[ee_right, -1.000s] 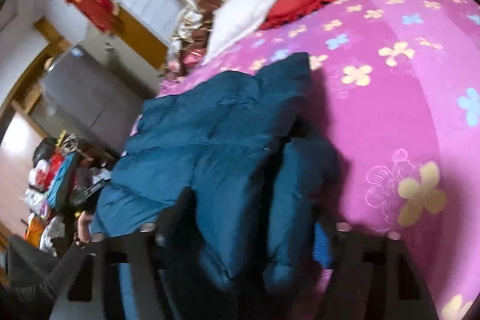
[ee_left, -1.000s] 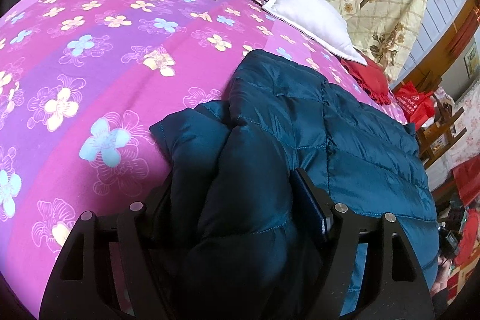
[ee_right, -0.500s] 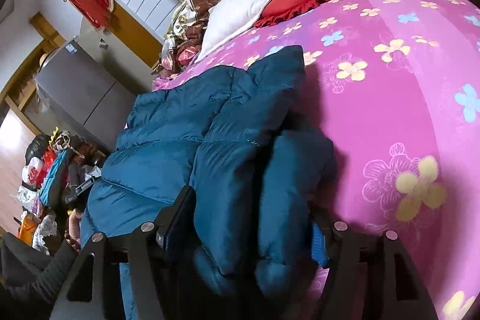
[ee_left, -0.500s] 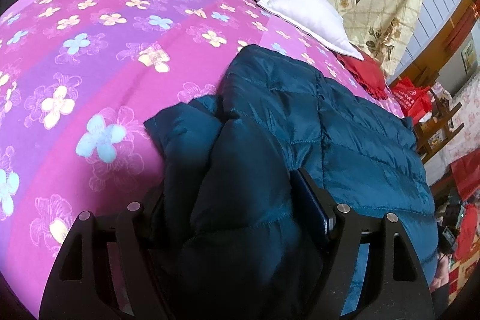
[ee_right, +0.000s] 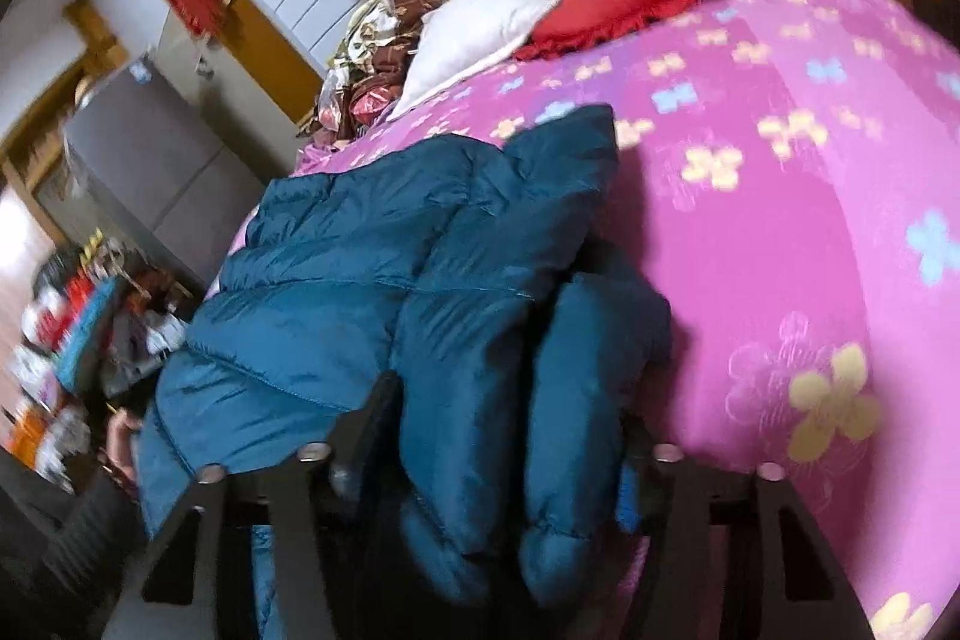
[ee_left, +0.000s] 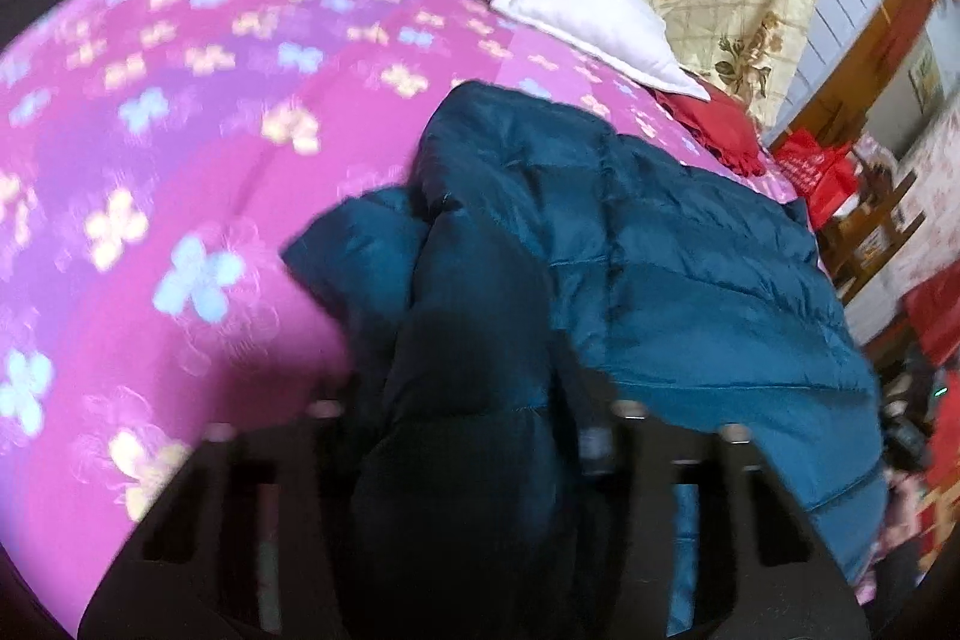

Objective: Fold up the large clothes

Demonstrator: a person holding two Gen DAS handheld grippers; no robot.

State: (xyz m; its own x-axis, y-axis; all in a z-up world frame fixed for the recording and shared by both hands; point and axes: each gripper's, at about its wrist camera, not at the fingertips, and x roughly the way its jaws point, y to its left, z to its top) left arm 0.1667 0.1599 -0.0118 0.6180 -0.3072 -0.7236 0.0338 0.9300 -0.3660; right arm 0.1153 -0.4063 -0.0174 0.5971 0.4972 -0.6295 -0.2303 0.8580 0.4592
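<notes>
Teal puffer jacket (ee_left: 690,244) lies bunched on a bed, on a pink flowered bedspread (ee_left: 180,130), near the bed's edge on the side facing a cluttered room. Both tools tilt downward at it from the near side, each with a thick fold of the jacket running up between its black fingers.

The left gripper (ee_left: 468,436) has a dark, padded roll of the jacket filling the gap between its fingers; the jaws are closing, and the fabric bulges against both inner faces, so it looks pinched. The rest of the jacket spreads away to the right of this tool, toward a white pillow (ee_left: 594,22) and a red cushion (ee_left: 714,124).

The right gripper (ee_right: 486,466) has two puffy lobes of the jacket between its fingers; its jaws are closing too, the cloth pressed against both sides. Here the jacket's bulk lies to the left, the open bedspread to the right. At the lower left edge of this view a dark sleeve (ee_right: 66,538) and a hand (ee_right: 123,445) show, blurred.
</notes>
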